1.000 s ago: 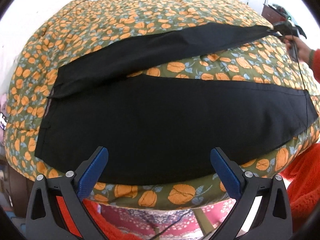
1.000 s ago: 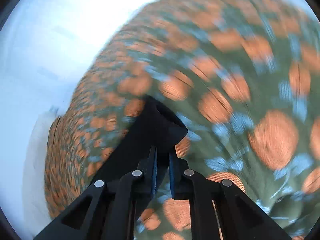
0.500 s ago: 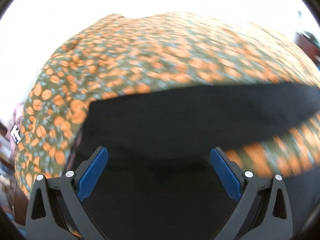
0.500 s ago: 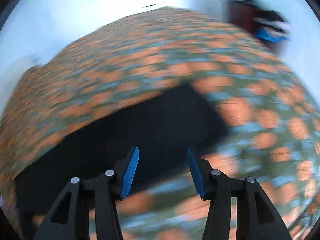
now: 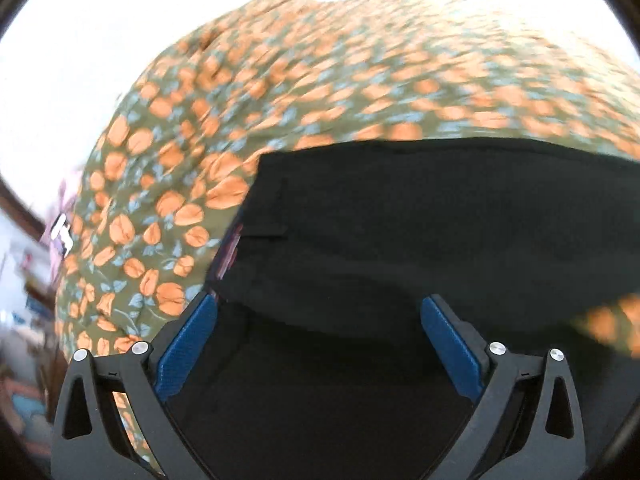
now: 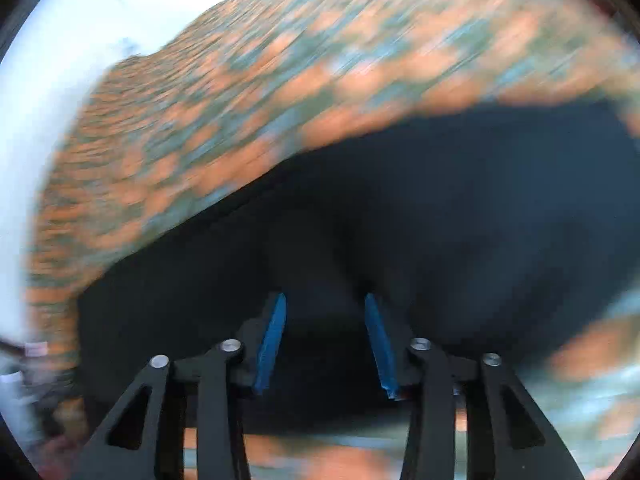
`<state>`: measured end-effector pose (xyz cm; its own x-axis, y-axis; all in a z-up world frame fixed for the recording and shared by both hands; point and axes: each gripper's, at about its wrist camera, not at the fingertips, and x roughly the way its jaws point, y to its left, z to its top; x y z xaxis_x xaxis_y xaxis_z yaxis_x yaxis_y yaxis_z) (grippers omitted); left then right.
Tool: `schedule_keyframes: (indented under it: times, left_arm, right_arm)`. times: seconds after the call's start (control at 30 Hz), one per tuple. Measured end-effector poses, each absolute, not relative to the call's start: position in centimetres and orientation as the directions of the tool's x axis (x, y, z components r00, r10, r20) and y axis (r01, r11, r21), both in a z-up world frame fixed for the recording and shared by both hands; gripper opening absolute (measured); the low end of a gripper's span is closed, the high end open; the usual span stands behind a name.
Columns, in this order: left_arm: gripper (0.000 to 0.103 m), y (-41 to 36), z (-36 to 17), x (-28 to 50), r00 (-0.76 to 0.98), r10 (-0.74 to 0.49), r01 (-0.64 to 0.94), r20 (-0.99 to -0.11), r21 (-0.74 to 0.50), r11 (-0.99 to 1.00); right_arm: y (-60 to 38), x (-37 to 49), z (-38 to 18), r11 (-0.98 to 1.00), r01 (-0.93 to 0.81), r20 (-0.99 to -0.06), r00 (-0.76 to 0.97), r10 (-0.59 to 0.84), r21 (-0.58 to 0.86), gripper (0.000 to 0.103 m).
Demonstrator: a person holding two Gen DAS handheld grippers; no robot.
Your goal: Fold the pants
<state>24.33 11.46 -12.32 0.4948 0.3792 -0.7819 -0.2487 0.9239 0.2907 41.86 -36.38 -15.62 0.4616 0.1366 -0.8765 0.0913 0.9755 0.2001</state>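
Note:
Black pants (image 5: 420,220) lie flat on a bed with an olive bedspread (image 5: 168,184) printed with orange flowers. In the left wrist view the waistband end is at the left, and one leg lies folded over the other. My left gripper (image 5: 318,312) is open wide and empty, low over the near edge of the pants by the waist. In the blurred right wrist view my right gripper (image 6: 325,308) is open and empty, low over the black cloth (image 6: 460,208), with the fabric showing between its blue pads (image 6: 272,336).
The bedspread (image 6: 240,92) fills the space beyond the pants in both views. The bed's left edge drops off to cluttered furniture (image 5: 36,280) at the far left. A pale wall lies behind the bed.
My right gripper let go of the far leg's hem, opened, and moved over the pants. My left gripper moved forward and left toward the waist. The far leg now lies over the near one.

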Motion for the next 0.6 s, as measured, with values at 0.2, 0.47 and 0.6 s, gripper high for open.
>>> schedule_keyframes:
  times: [0.2,0.47,0.6]
  left_arm:
    - [0.102,0.5,-12.3,18.1,0.519,0.087,0.018,-0.851,0.113,0.993]
    - [0.103,-9.4,-16.6,12.6,0.385,0.037,0.233,-0.922,0.136,0.963]
    - [0.103,-5.2,-16.6,11.8,0.371,0.087,0.114,-0.925,0.139,0.984]
  right_arm:
    - [-36.3,28.9,-11.9,0.918,-0.061,-0.819,0.433,0.378,0.391,0.064]
    - [-45.3,13.1,-18.0,0.892,0.186,-0.869,0.375,0.323,0.412,0.064]
    - [-54.2,8.4,-18.9,0.799,0.443,-0.871,0.452,0.194,0.408,0.053]
